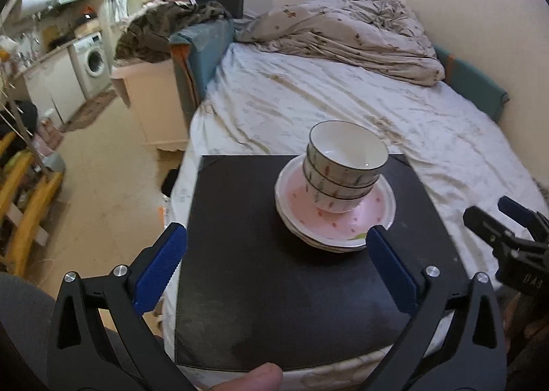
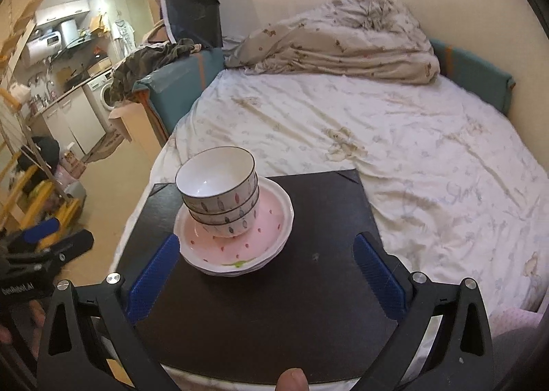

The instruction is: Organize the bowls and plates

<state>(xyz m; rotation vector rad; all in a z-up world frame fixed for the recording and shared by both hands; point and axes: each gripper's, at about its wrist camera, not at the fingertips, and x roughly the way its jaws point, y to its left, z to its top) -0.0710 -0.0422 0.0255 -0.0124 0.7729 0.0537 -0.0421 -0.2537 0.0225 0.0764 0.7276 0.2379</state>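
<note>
**Stacked crockery on black board, both grippers released**

Writing: in the right wrist view, the body of your left gripper (image 2: 58,236) carries white lettering that reads roughly "GenRobot.AI"; in the left wrist view, the right gripper (image 1: 504,216) shows embossed characters, "DAS" as far as legible.

Your left gripper (image 1: 274,240) stands with jaws spread wide and nothing between them. Your right gripper (image 2: 266,247) is likewise spread and empty. The bowls (image 1: 346,164), three nested with leaf patterns and dark rims, sit on the pink plates (image 1: 377,209), themselves a stack. In the left view the stack lies just beyond the right fingertip; in the right view, just beyond the left fingertip.

The stack rests on a black board (image 1: 260,274) laid on the near end of a bed (image 1: 343,106) with a rumpled duvet (image 1: 343,31) far right. A kitchen area with a washing machine (image 1: 91,60) lies far left.
</note>
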